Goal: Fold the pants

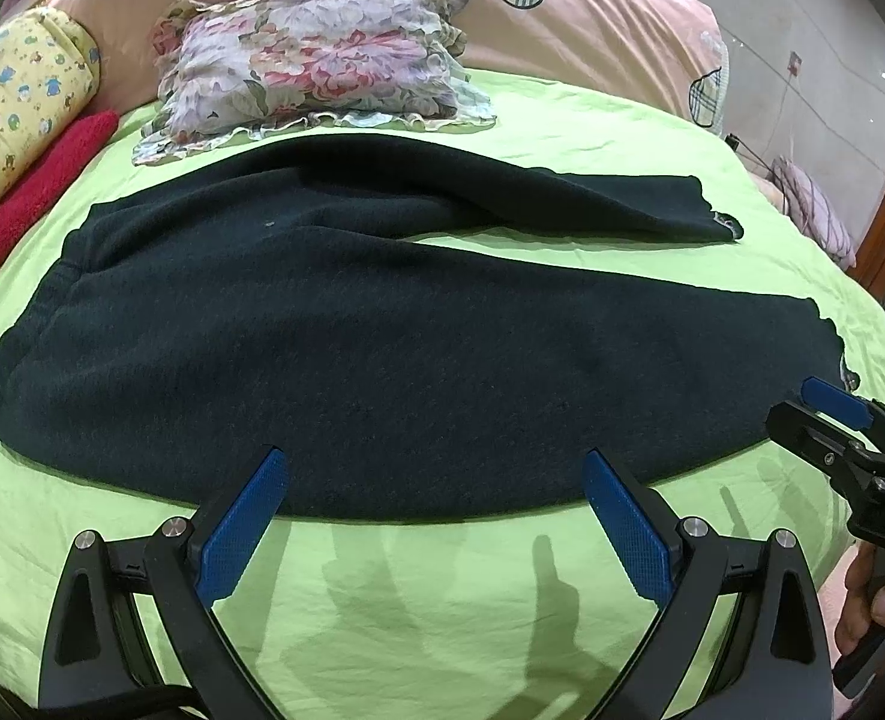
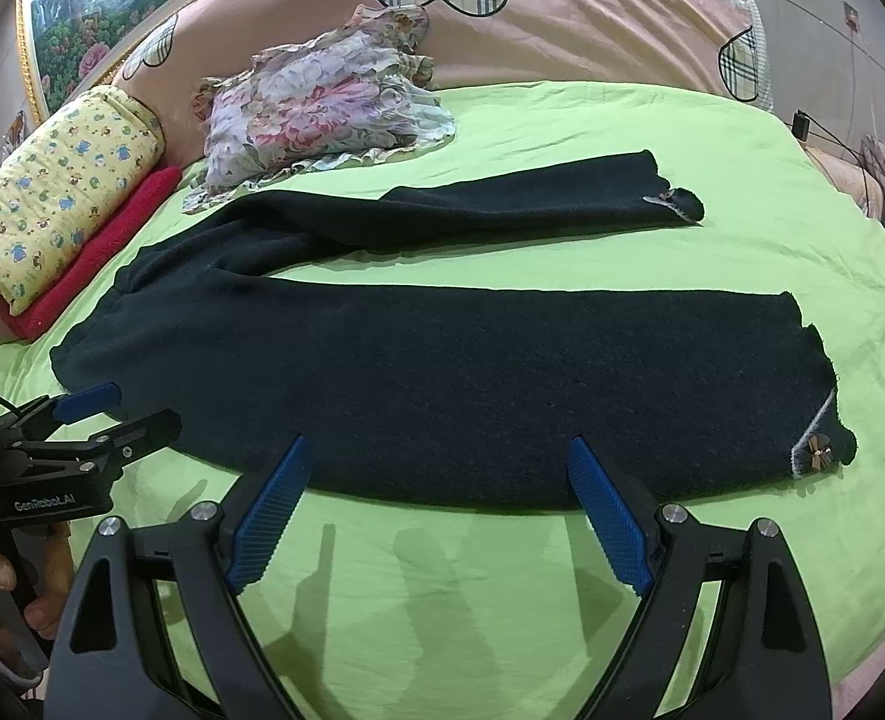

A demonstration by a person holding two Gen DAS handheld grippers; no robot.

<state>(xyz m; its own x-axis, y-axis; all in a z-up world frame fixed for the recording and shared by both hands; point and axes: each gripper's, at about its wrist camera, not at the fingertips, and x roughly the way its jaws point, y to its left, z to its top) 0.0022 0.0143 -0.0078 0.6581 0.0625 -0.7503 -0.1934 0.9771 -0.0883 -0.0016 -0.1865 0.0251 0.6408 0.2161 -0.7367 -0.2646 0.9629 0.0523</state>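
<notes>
With the dark pants point(image 1: 382, 330) spread flat on the green bed point(image 1: 418, 606) and both the left claw point(image 1: 436, 468) and right claw point(image 2: 439, 456) gaping wide and empty at the near leg's edge, it seems best to pinch that edge at waistband and hem together.

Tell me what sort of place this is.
Most likely a home bedroom: dark pants lie spread on a bed's green sheet, with a pink heart-print quilt and a yellow pillow beyond.
</notes>
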